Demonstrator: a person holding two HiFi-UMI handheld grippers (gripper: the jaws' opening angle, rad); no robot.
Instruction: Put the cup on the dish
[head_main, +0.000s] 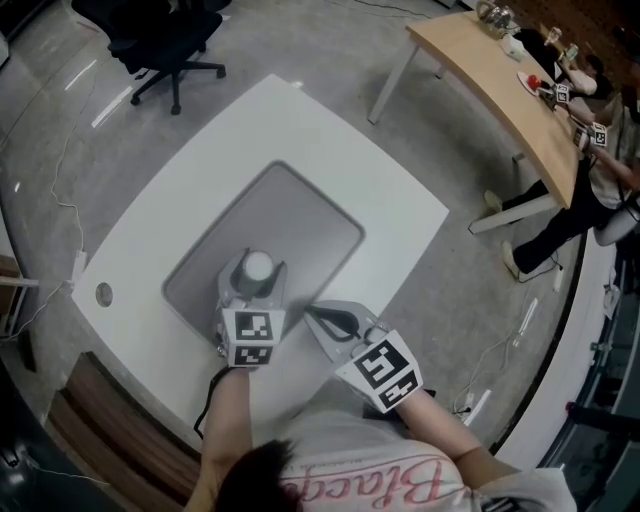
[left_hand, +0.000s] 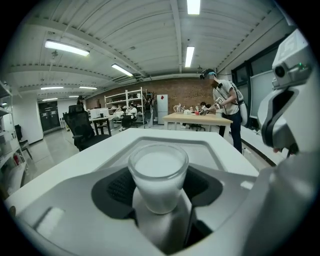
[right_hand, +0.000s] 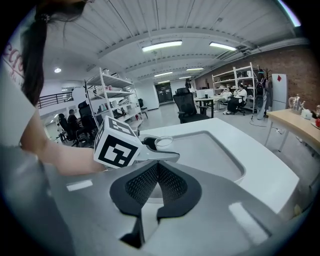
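On the white worktop (head_main: 330, 140) lies a grey dish (head_main: 300, 215). Over its near left part the left gripper (head_main: 250, 285) is half closed, gripping an upright glass cup (left_hand: 158, 172) with white inside; I cannot tell whether the cup's base touches the dish. Just right of it, by the dish's near edge, the right gripper (right_hand: 156, 175) has its jaws pressed together, holding nothing.

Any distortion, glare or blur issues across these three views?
Head view: strong fisheye, white table edges bow, soft even light. Left gripper view: ceiling lights blown out, cup sharp, near foreground soft. Right gripper view: dark vignette corners, arm at left blurred.
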